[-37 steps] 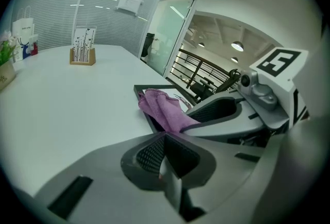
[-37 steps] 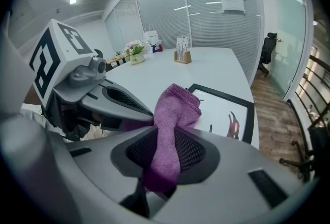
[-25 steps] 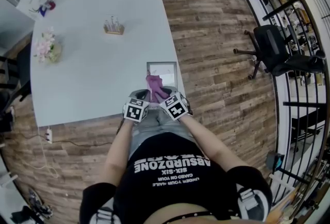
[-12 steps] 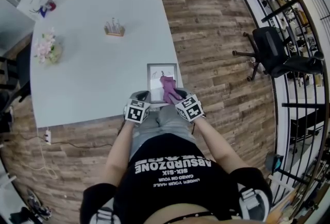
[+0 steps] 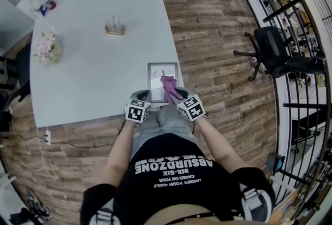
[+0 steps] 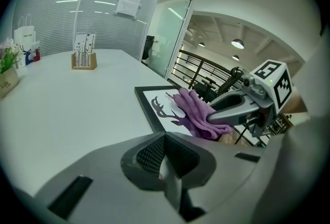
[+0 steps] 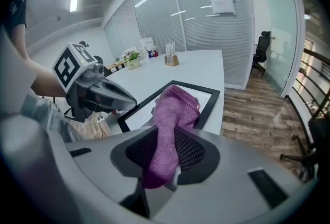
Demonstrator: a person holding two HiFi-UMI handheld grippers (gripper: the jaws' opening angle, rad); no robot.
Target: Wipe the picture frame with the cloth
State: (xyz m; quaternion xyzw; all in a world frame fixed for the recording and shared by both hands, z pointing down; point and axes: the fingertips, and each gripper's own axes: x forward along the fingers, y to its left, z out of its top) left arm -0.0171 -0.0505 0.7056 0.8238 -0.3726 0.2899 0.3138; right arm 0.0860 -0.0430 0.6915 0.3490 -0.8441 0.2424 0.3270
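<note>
Two grippers work at the near edge of the white table, and only one of them carries anything. Your right gripper has its jaws clamped on the purple cloth. The cloth runs up between them, and its free end drapes forward onto the picture frame. The frame lies flat on the table by the near right corner, a black border around a white print. The cloth covers part of the frame's near right area, touching the glass.

Your left gripper has its jaws pressed together with nothing between them. It sits just left of the frame's near left corner, and that corner runs out of sight behind the gripper's body. You cannot tell from these views whether it touches the frame. From that side, the right gripper's jaws reach in over the frame's near edge with the cloth bunched in front of them.

Farther back on the table stand a small wooden card holder, a pot of flowers and a white bag, all well apart from the frame.
</note>
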